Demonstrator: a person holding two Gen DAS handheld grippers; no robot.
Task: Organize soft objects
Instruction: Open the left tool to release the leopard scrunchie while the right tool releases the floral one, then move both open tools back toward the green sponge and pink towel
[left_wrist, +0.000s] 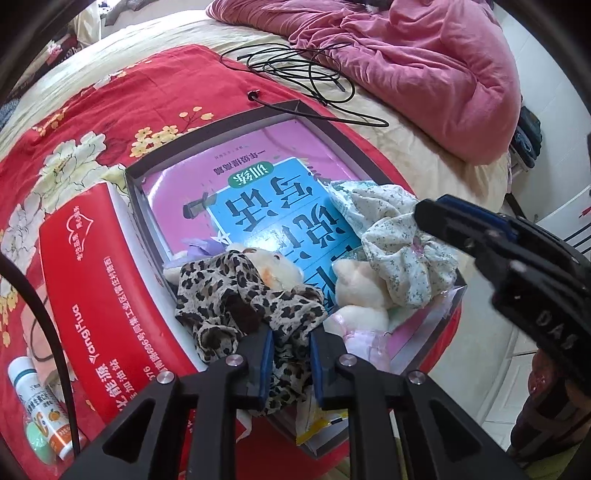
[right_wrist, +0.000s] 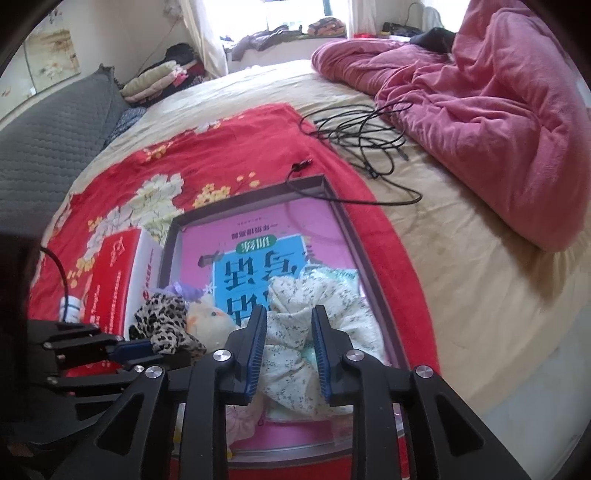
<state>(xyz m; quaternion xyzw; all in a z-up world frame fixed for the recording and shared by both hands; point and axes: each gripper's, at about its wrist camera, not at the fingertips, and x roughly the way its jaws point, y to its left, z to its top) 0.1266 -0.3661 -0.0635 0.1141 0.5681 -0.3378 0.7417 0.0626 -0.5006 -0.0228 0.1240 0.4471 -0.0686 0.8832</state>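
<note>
A shallow grey box lies on a red flowered cloth and holds a pink and blue book. In its near end lie a leopard-print scrunchie, a cream plush toy and a white floral scrunchie. My left gripper has its pads around the leopard scrunchie's near fold. My right gripper has its pads on both sides of the floral scrunchie. The leopard scrunchie and plush toy show to its left.
A red carton stands left of the box, with small bottles beside it. Black cables lie beyond the box. A pink quilt is heaped at the right. A grey cushion lies far left.
</note>
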